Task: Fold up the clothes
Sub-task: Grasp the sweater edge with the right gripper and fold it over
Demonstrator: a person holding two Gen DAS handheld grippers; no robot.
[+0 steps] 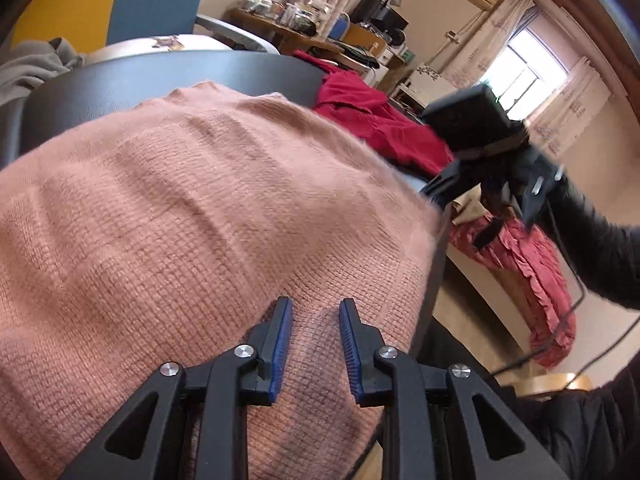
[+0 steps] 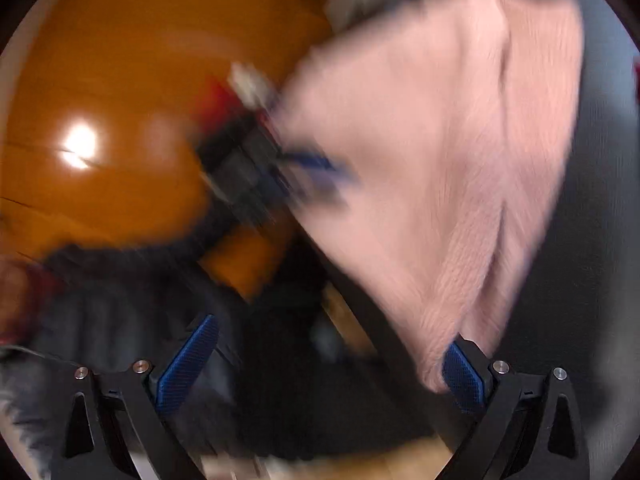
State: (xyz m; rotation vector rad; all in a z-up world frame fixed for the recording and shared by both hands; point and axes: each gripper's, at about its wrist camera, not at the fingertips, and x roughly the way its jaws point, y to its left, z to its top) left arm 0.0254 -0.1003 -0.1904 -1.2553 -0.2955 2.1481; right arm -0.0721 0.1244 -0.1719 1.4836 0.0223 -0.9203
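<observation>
A pink knitted sweater (image 1: 192, 208) lies spread on a dark round table (image 1: 92, 88), reaching the table's near and right edges. My left gripper (image 1: 315, 312) hovers just over the sweater's near part, jaws partly apart, with nothing between the blue pads (image 1: 280, 352). The right gripper (image 1: 440, 188) shows in the left wrist view at the table's right edge, blurred. In the right wrist view the right gripper (image 2: 332, 344) is wide open beside the sweater (image 2: 440, 140), whose corner lies against the right pad (image 2: 462, 376). The left gripper (image 2: 320, 172) shows there, blurred, at the sweater's edge.
A red garment (image 1: 372, 116) lies at the table's far right edge. A pink ruffled garment (image 1: 532, 272) hangs beyond the table on the right. A grey cloth (image 1: 32, 68) lies at the far left. A cluttered desk (image 1: 304, 28) stands behind. Glossy orange floor (image 2: 120, 100) shows beside the table.
</observation>
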